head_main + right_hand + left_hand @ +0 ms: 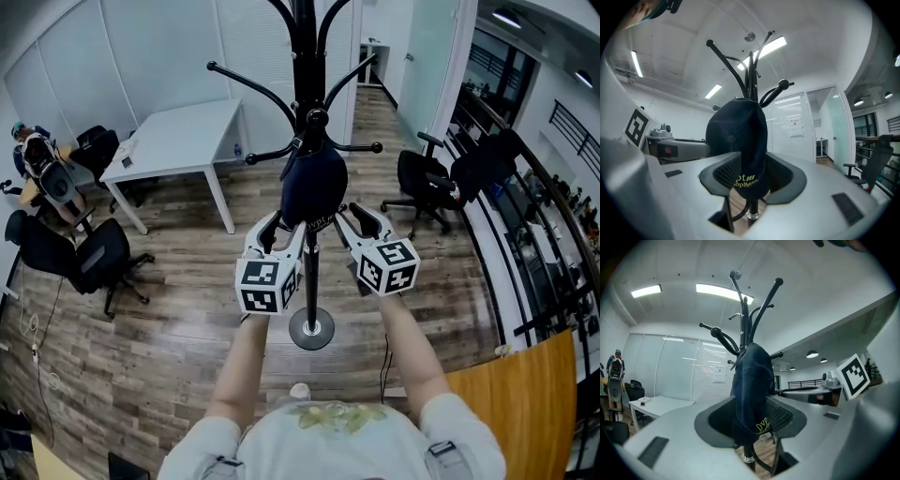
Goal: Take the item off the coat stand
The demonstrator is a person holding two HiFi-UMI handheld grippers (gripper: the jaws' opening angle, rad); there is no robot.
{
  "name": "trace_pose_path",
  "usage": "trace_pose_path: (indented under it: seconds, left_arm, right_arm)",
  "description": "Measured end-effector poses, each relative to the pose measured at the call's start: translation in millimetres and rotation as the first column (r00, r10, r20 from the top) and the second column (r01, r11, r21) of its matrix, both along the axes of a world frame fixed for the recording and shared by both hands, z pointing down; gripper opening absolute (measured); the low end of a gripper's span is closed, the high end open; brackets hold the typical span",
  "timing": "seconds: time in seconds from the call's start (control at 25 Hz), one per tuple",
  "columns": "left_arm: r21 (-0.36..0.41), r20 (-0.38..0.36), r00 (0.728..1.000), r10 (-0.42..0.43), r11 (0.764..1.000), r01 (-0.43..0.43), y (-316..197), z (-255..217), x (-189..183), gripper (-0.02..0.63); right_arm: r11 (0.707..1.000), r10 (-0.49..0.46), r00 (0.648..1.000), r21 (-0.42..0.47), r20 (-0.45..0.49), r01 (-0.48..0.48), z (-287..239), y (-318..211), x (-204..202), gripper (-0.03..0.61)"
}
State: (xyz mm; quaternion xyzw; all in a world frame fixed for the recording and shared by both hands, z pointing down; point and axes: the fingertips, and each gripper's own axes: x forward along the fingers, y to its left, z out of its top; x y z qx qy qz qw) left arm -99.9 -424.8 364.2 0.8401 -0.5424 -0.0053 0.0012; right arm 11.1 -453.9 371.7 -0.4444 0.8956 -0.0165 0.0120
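A dark navy cap (314, 183) with yellow print hangs from a hook of the black coat stand (310, 281), directly ahead. My left gripper (281, 231) is level and open at the cap's lower left edge. In the left gripper view the cap (752, 380) hangs down between the spread jaws of the left gripper (752, 420), and neither pad presses on it. My right gripper (361, 221) is open at the cap's lower right. In the right gripper view the cap (738, 136) sits in the gap of the right gripper (752, 178), also unpinched.
The stand's round base (311, 330) rests on the wood floor just in front of me. A white table (183, 141) stands at the back left. There are black office chairs at the left (94, 258) and right (427, 183). A person (33, 155) sits far left.
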Motion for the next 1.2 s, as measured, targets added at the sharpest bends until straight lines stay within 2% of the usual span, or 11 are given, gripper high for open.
trace_pose_path:
  seconds: [0.24,0.52,0.68,0.76,1.2]
  left_arm:
    - [-0.018,0.007,1.0,-0.014,1.0,0.014,-12,8,-1,0.189]
    - [-0.007,0.019,0.998,-0.059,0.998,0.059,-16,10,-7,0.115]
    - [-0.013,0.029,0.997,-0.068,0.998,0.068,-19,10,-8,0.066]
    - [-0.01,0.029,0.997,-0.068,0.998,0.068,-19,8,-8,0.052]
    - [0.053,0.032,0.998,-0.062,0.997,0.06,-10,-7,-5,0.025]
  right_arm:
    - [0.999,-0.002,1.0,-0.048,0.014,0.003,6,-23,-3,0.15]
    - [0.997,0.012,1.0,-0.073,0.006,-0.012,16,-40,-6,0.149]
    - [0.998,0.023,1.0,-0.052,-0.006,-0.023,13,-41,-7,0.069]
    - [0.999,0.027,1.0,-0.036,-0.009,-0.027,12,-38,-7,0.053]
    - [0.998,0.055,0.998,0.035,0.027,-0.056,-3,-23,-3,0.035]
